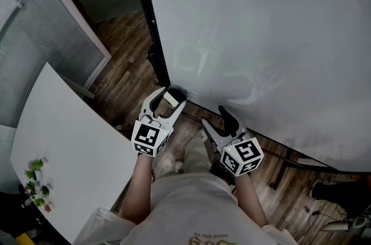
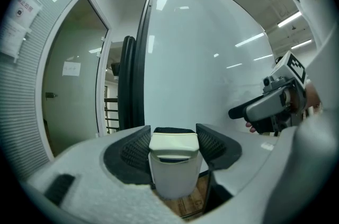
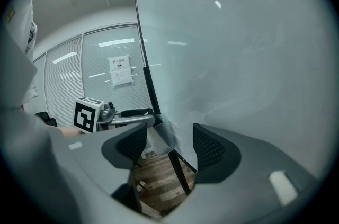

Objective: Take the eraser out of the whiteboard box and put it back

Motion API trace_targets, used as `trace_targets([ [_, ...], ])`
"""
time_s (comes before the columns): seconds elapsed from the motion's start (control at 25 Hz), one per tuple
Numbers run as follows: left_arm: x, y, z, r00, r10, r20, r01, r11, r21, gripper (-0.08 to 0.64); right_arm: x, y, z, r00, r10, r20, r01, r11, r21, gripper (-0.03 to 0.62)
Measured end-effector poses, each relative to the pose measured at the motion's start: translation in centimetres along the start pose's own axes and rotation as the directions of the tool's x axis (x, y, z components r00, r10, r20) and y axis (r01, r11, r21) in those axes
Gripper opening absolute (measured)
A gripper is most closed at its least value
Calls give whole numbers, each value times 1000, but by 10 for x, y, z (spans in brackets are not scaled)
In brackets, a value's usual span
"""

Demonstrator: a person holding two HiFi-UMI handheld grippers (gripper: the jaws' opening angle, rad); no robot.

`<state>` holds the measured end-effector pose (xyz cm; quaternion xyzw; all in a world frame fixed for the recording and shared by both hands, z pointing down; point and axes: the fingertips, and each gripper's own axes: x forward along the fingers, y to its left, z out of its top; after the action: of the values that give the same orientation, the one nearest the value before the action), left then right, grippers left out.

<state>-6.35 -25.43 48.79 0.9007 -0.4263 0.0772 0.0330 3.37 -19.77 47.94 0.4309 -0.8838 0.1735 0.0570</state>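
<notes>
A white block eraser [image 2: 174, 163] with a dark felt face sits between the pads of my left gripper [image 2: 174, 144], which is shut on it. In the head view this gripper [image 1: 168, 100] holds the eraser [image 1: 171, 98] close to the lower left corner of the whiteboard [image 1: 261, 35]. My right gripper [image 1: 214, 118] hangs to its right, open, with nothing between its jaws [image 3: 168, 146], only floor and the board's edge beyond them. The right gripper view shows the left gripper [image 3: 130, 115] with a pale block [image 3: 160, 138] at its tip. No box is clearly visible.
The whiteboard's black frame [image 1: 153, 35] runs down the left edge. A white table [image 1: 69, 145] with small green plants [image 1: 36, 180] stands to the left. Blinds on a glass wall [image 1: 40, 35] are behind it. A wood floor [image 1: 124, 76] lies below, and stand legs [image 1: 290, 165] under the board.
</notes>
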Motion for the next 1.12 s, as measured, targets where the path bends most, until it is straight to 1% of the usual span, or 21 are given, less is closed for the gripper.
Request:
trace_targets([
  [0.2, 2, 1, -4, 1000, 5, 3, -5, 1000, 1, 268, 2, -1, -3, 1000, 1, -6, -1, 1000, 2, 276],
  [0.48, 2, 1, -3, 1000, -3, 14, 4, 999, -41, 268, 1, -1, -2, 1000, 2, -2, -2, 1000, 5, 276],
  [0.76, 4, 3, -2, 1000, 3, 11, -3, 999, -38, 282, -1, 0, -2, 1000, 0, 8, 0, 1000, 3, 276],
  [0.96, -3, 2, 6, 999, 7, 35, -5, 999, -43, 287, -5, 4, 3, 1000, 0, 20, 1, 1000, -3, 276],
  [1.12, -14, 6, 18, 997, 16, 77, -9, 997, -83, 284, -6, 8, 9, 999, 1, 36, -1, 1000, -13, 276],
])
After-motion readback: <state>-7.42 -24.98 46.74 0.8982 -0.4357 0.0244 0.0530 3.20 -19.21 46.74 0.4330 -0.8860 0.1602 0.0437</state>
